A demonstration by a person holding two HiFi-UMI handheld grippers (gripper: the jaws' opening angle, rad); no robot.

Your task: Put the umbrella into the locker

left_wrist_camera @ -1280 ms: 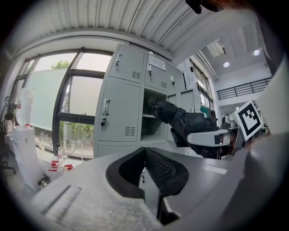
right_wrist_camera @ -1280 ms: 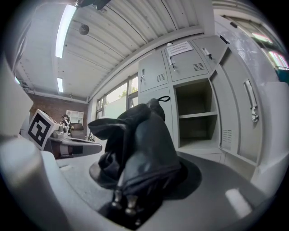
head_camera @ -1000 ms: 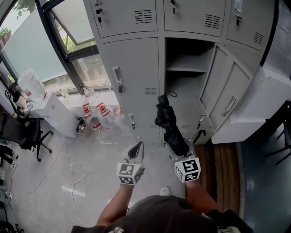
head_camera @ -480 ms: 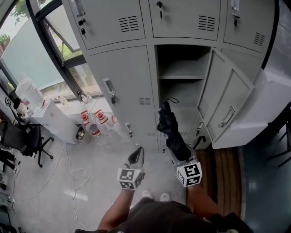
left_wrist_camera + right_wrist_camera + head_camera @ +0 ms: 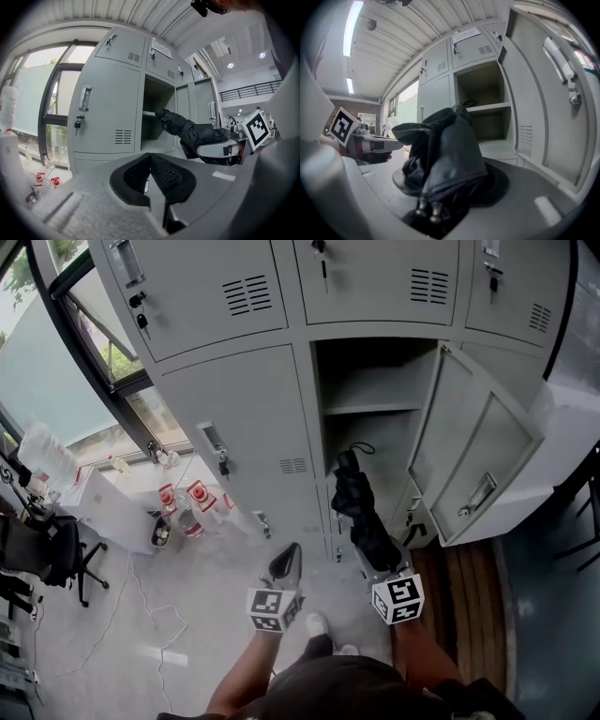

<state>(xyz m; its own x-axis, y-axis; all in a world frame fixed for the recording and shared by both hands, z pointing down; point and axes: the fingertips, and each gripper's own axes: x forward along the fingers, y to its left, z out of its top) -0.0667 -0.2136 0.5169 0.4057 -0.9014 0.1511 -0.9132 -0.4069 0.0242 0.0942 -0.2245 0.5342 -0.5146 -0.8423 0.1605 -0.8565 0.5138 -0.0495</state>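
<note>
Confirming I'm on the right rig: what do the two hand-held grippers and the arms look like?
The left hand-held gripper and right hand-held gripper match: light grey moulded bodies, black textured jaw pads. Each bears a white cube with black square markers. No cables show; the forearms are unsleeved.

Daylight from the window (image 5: 47, 362) at the upper left of the head view lies evenly over the grey lockers (image 5: 244, 418); only the open locker (image 5: 370, 376) is shadowed inside. In the right gripper view a ceiling strip light (image 5: 350, 26) glares at upper left, and the black umbrella (image 5: 445, 154) loses detail. Both gripper views bulge and blacken at the corners; the left claw (image 5: 150, 159) looks soft.
</note>
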